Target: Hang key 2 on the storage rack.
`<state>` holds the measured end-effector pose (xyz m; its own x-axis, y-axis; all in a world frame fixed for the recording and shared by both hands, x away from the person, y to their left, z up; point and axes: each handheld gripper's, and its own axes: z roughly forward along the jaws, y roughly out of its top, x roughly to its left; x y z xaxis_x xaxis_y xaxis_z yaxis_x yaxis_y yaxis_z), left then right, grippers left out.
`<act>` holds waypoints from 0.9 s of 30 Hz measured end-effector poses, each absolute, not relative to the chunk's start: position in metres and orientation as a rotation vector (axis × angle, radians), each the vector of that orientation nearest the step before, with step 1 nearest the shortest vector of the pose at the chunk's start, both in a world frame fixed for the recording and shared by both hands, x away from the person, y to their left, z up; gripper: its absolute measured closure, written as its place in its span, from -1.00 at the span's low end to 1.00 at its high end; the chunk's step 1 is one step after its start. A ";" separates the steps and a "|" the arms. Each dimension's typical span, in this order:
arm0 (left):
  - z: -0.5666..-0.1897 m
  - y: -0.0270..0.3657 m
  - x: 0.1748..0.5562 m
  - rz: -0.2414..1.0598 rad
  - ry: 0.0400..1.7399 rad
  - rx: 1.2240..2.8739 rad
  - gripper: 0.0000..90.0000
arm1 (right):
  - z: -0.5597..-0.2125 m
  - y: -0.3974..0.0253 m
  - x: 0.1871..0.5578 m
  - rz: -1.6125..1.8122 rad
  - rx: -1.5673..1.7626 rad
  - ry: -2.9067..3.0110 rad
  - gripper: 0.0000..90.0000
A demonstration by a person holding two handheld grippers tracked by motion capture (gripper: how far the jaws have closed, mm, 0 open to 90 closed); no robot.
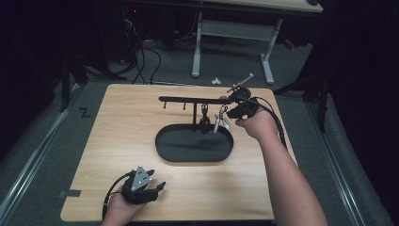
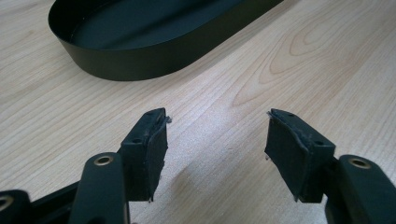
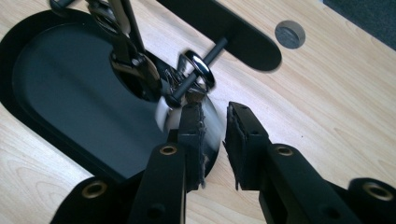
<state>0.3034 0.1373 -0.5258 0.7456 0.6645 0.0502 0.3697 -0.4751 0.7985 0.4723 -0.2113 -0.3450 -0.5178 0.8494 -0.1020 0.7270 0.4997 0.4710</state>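
A black oval tray sits mid-table with a post and a horizontal bar carrying small pegs. A dark key bunch hangs from a peg near the post. A silver key ring with a blurred white tag hangs on the peg nearest the bar's right end. My right gripper is just below that ring, its jaws a narrow gap apart with nothing between them; the left pad overlaps the tag. My left gripper rests open and empty on the wood at the front left.
The tray's wall lies a short way ahead of the left gripper. A round grey cap is set in the tabletop beyond the bar's end. Behind the table stand a white desk frame and floor cables.
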 end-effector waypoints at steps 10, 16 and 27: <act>-0.528 0.136 0.304 0.474 0.787 2.117 -0.14 | -0.377 -0.229 0.445 0.594 1.377 2.389 0.26; -0.528 0.135 0.304 0.474 0.795 2.125 -0.14 | -0.404 -0.238 0.420 0.656 1.383 2.378 0.13; -0.530 0.131 0.304 0.471 0.788 2.135 -0.14 | -0.447 -0.249 0.370 0.810 1.402 2.303 0.01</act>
<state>0.3044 0.1315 -0.5300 0.7374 0.6722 0.0665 0.3765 -0.4907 0.7858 0.3703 -0.2487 -0.4470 -0.4640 0.8857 0.0169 0.7011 0.3555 0.6182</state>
